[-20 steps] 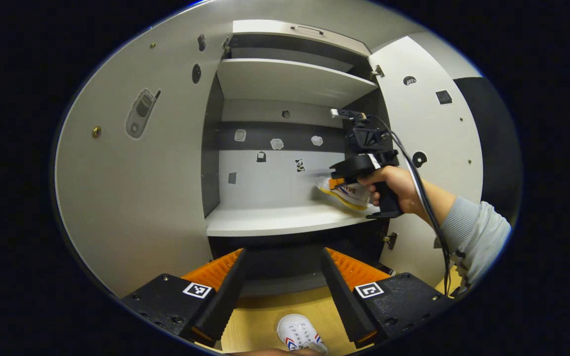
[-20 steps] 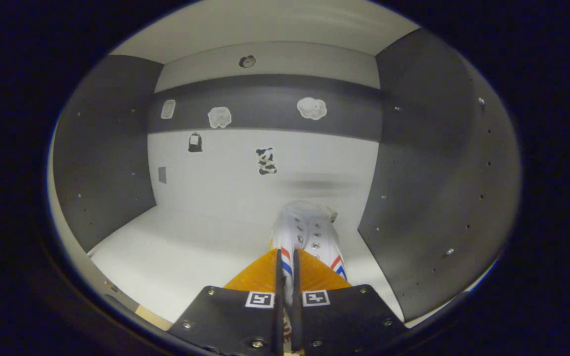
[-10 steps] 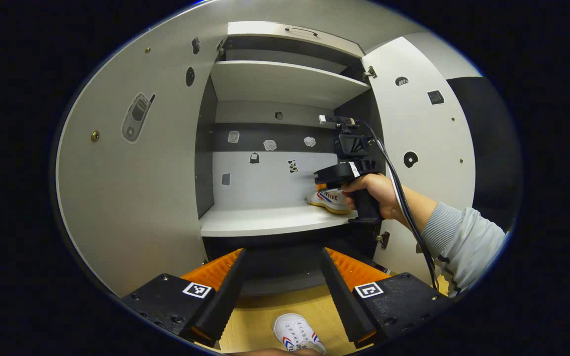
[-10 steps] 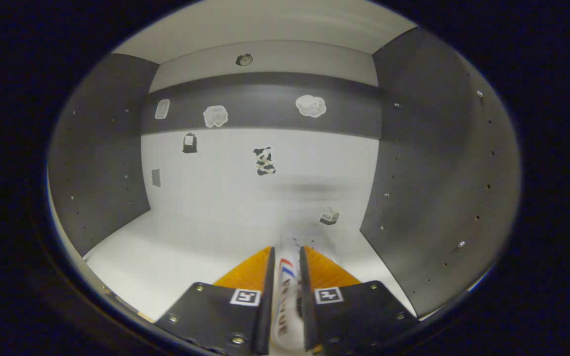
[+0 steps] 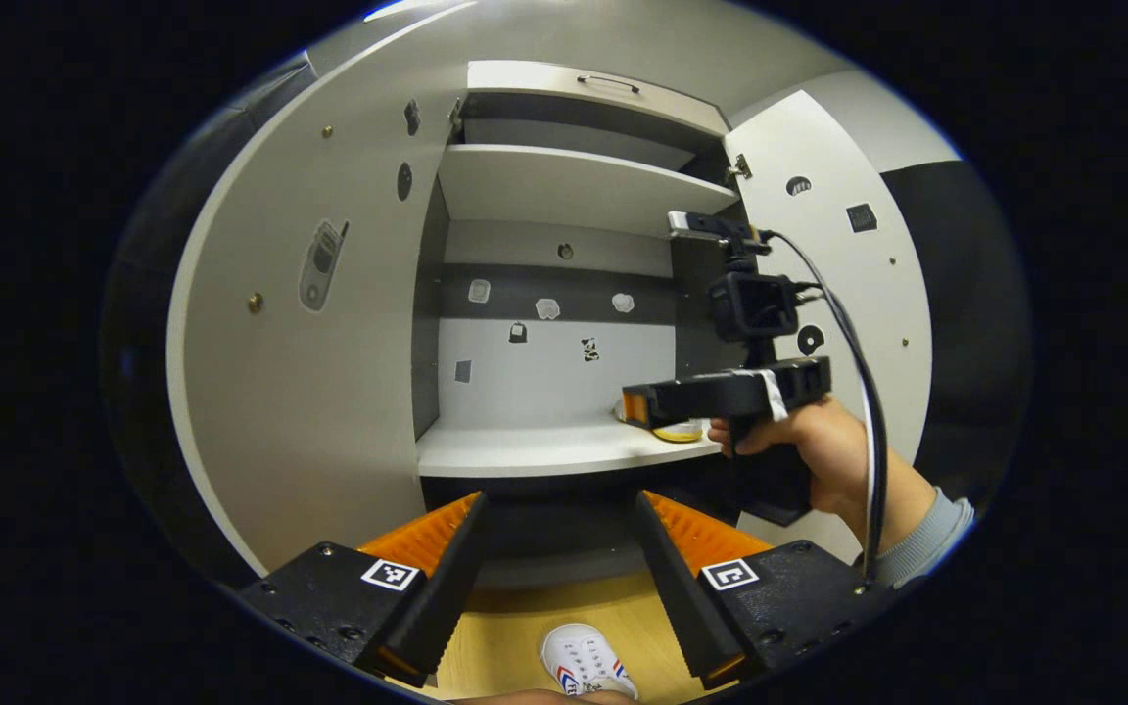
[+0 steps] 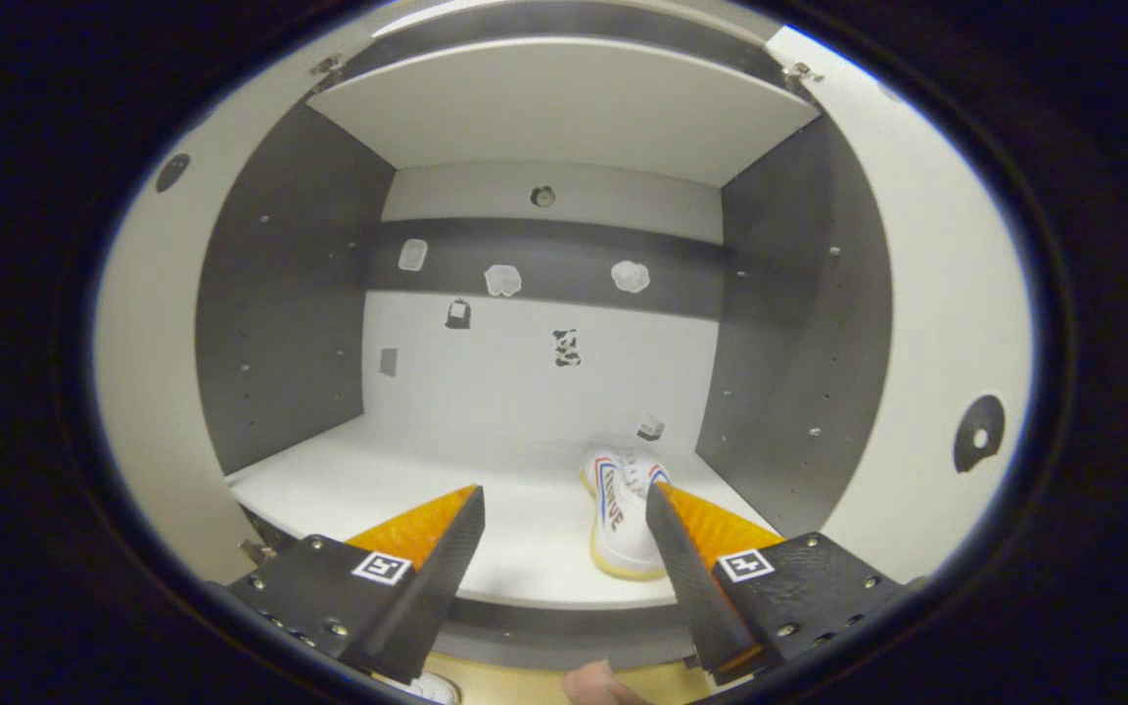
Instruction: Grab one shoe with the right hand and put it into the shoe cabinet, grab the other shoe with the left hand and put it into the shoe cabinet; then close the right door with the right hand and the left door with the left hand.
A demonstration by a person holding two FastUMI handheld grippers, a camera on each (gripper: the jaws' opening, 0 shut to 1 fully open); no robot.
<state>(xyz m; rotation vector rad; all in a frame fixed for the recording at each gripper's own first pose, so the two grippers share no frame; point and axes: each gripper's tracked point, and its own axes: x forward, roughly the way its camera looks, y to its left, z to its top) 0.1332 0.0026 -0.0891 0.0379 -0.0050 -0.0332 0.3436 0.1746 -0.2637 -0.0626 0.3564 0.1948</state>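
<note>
The first shoe (image 6: 620, 509) lies on the cabinet shelf (image 6: 368, 485) at its right side, near the front edge, leaving the left free for its mate. The right tongs (image 6: 564, 509) stand apart, clear of it. The left tongs (image 5: 559, 509) gape above the other shoe (image 5: 586, 661) on the floor (image 5: 510, 636), poised to pick it up.

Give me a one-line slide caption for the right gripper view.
Open right gripper before the cabinet shelf, one white shoe lying on it.
</note>
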